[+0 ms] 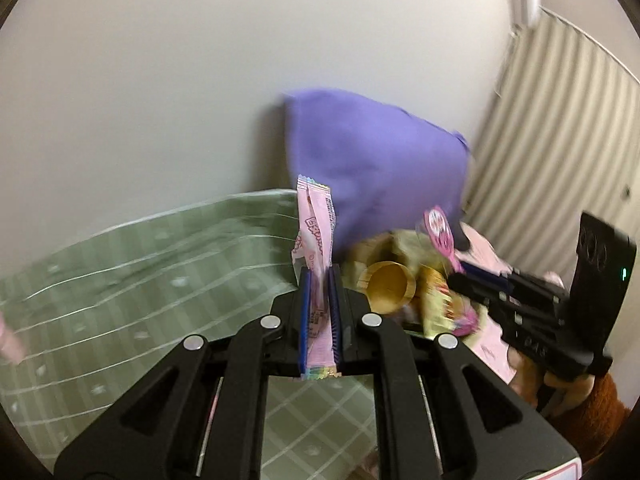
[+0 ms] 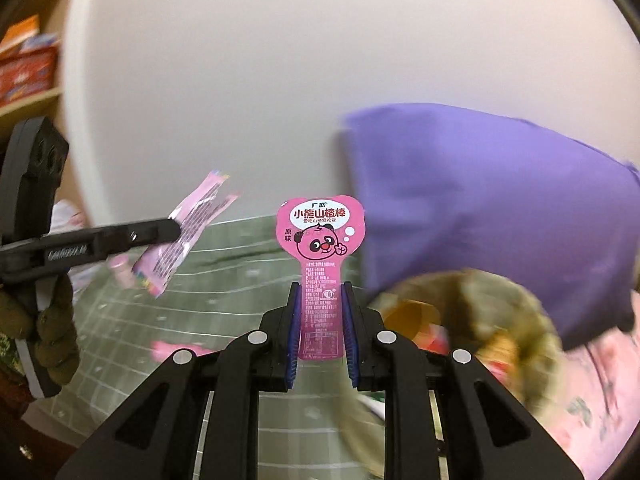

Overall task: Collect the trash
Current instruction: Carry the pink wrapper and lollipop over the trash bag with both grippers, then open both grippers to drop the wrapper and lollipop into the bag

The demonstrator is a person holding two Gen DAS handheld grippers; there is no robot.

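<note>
Trash: left hand-held gripper (image 1: 320, 280) is clamped on a pale pink wrapper (image 1: 314, 232); right hand-held gripper (image 2: 322, 300) is clamped on a bear-printed pink wrapper (image 2: 322, 236), above the green bedspread (image 1: 120, 272).

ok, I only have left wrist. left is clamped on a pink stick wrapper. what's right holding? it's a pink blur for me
Observer: The right gripper is shut on a pink paddle-shaped wrapper, gripped by its narrow stem. The round top shows a cartoon bear face.
Operator: any trash on the cloth near right?
Observer: Yes, a blurred pink piece lies on it, just left of the right gripper's fingers.
Operator: what's holding left?
Observer: A hand in an olive knit glove grips the handle of the left gripper, which clamps the pink stick wrapper.
</note>
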